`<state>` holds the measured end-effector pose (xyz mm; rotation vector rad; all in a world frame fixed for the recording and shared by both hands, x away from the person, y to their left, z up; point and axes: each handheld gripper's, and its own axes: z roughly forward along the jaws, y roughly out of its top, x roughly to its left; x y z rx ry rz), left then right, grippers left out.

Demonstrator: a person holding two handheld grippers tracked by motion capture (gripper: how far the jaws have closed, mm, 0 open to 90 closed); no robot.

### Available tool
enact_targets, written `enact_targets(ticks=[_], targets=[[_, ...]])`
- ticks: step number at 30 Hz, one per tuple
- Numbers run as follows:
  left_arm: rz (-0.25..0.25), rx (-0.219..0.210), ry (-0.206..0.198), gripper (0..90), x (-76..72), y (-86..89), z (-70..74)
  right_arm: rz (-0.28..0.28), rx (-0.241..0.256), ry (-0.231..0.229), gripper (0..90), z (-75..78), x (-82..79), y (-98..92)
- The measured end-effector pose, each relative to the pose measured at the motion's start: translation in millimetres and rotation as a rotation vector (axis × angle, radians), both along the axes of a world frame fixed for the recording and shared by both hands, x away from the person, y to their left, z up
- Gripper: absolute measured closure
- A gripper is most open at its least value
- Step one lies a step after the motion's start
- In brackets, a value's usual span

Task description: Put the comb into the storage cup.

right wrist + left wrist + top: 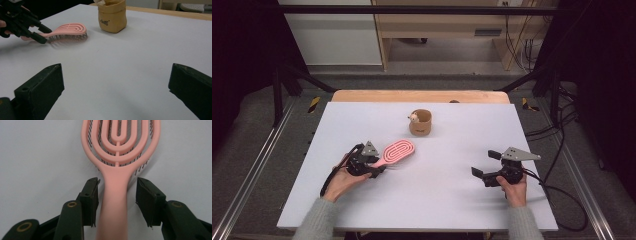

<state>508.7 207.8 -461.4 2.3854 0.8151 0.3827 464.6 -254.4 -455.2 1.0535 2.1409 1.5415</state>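
- Nearest the person, the right hand (513, 190) holds the right gripper (484, 167) low over the white surface (437, 200), toward its right side; a black cable trails off from it to the right.
- In the right gripper view its jaws are spread wide, with bare surface between them and nothing held.
- On the left side, the left hand (343, 179) holds the left gripper (117, 191) at the handle end of the pink hairbrush (398, 151).
- In the left gripper view the jaws stand on either side of the brush's handle, open. The left jaw is just beside the handle or touching it, which I cannot tell; the right jaw shows a clear gap.
- The hairbrush lies on the surface left of centre, bristles down, its oval slotted head pointing away from the left gripper toward the middle of the surface.
- Farther back, near the middle of the surface, a small tan paper-like pot (421, 122) stands upright, well apart from the brush head, with a small pale thing (413, 117) at its rim, too small to make out.
- Beyond the surface's far edge lie a wooden board (419, 96) and then the floor (447, 50).
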Motion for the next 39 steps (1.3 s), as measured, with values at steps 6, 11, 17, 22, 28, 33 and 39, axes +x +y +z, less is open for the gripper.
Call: enact_targets(ticks=[6,11,17,22,28,33,39], targets=[[0.009,-0.004,0.009,56.8,1.6,0.7,-0.8,0.001,0.000,0.001,0.3,-0.1,0.1,0.1],[0.010,0.001,0.017,60.3,2.6,0.4,-1.3,0.002,0.000,0.002,0.3,-0.1,0.0,0.1],[0.013,0.002,0.007,64.4,2.3,0.3,-0.9,0.002,0.001,0.002,0.3,-0.1,0.0,0.1],[0.017,0.004,0.008,65.0,2.3,0.0,-0.9,0.002,0.002,0.002,0.3,0.0,0.0,0.1],[0.016,0.027,-0.010,67.8,0.7,-2.5,-0.7,0.004,0.002,0.002,0.3,0.0,0.1,0.1],[0.014,0.028,-0.010,68.7,0.1,-2.8,-0.5,0.006,0.000,0.003,0.3,-0.3,0.4,0.2],[0.020,0.023,-0.008,69.1,-0.6,-2.8,-0.1,0.002,0.008,0.002,0.3,0.5,-0.2,-0.3]])
